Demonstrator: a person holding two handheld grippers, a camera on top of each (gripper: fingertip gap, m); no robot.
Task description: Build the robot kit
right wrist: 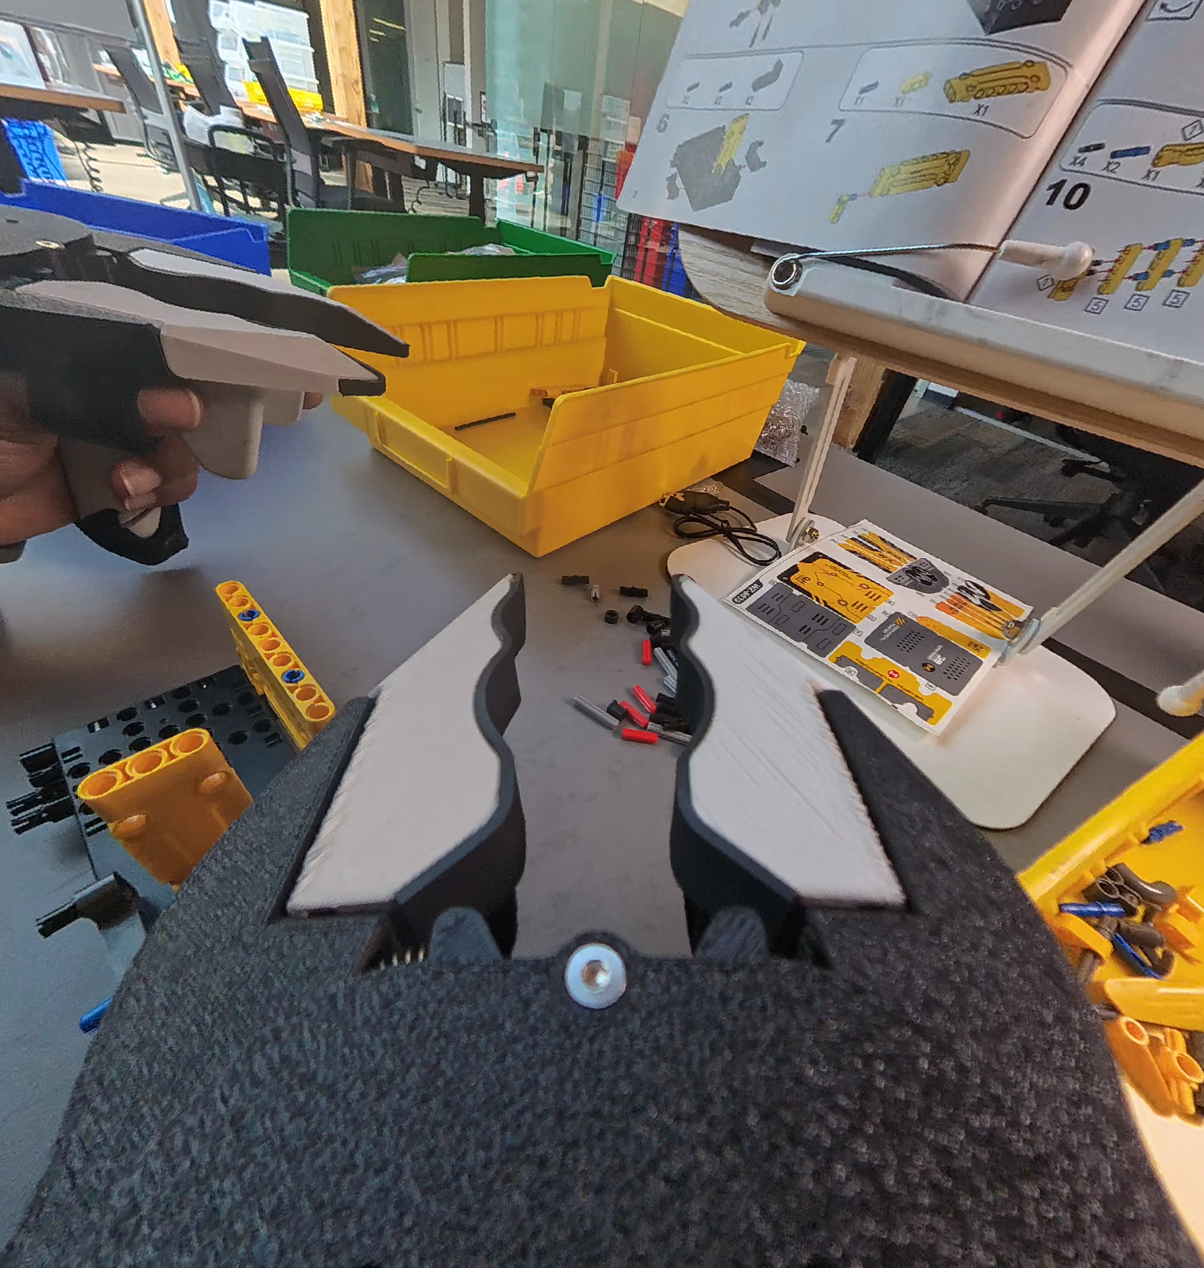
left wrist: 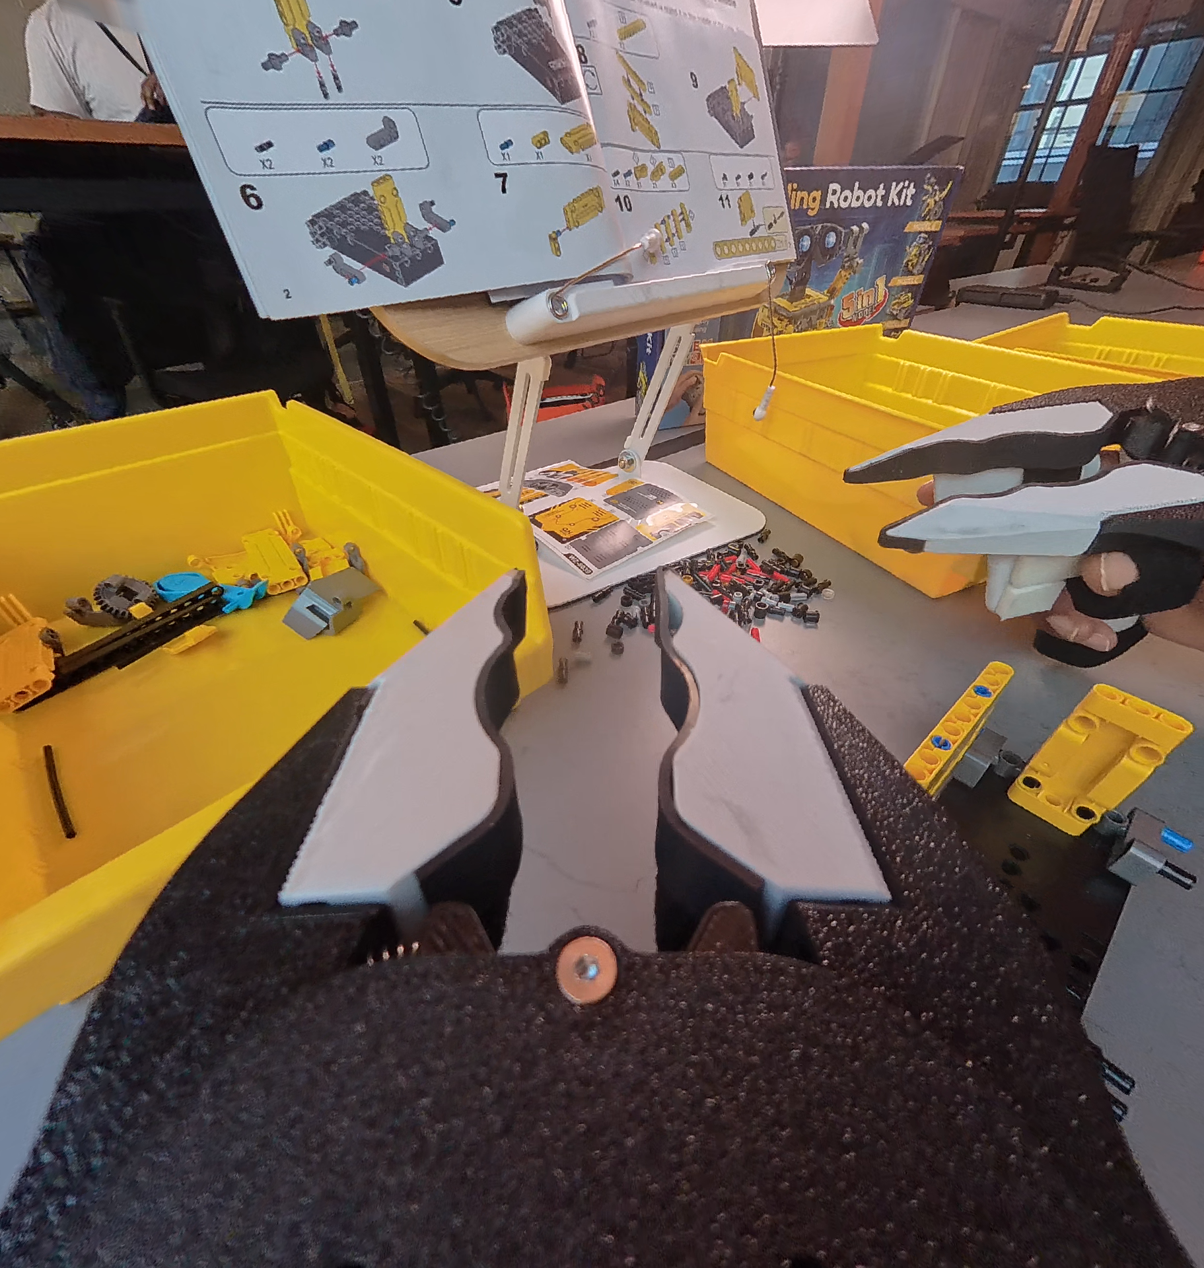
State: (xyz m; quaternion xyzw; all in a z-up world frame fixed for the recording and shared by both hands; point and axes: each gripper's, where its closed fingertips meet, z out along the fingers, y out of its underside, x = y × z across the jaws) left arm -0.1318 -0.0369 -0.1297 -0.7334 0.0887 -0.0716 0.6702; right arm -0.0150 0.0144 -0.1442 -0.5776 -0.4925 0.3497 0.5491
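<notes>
Two grippers showed: one (left wrist: 588, 590) at lower centre, the other (left wrist: 866, 508) at right. Three yellow bins appeared in the left wrist view, one (left wrist: 256, 439) at left, two at right (left wrist: 825, 384) (left wrist: 1134, 343). One booklet (left wrist: 448, 137) stood at top. One sticker sheet (left wrist: 606, 521) lay at centre.

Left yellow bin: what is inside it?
The left yellow bin holds yellow, grey and blue building pieces and a thin black rod. The left claw covers its near corner.
</notes>
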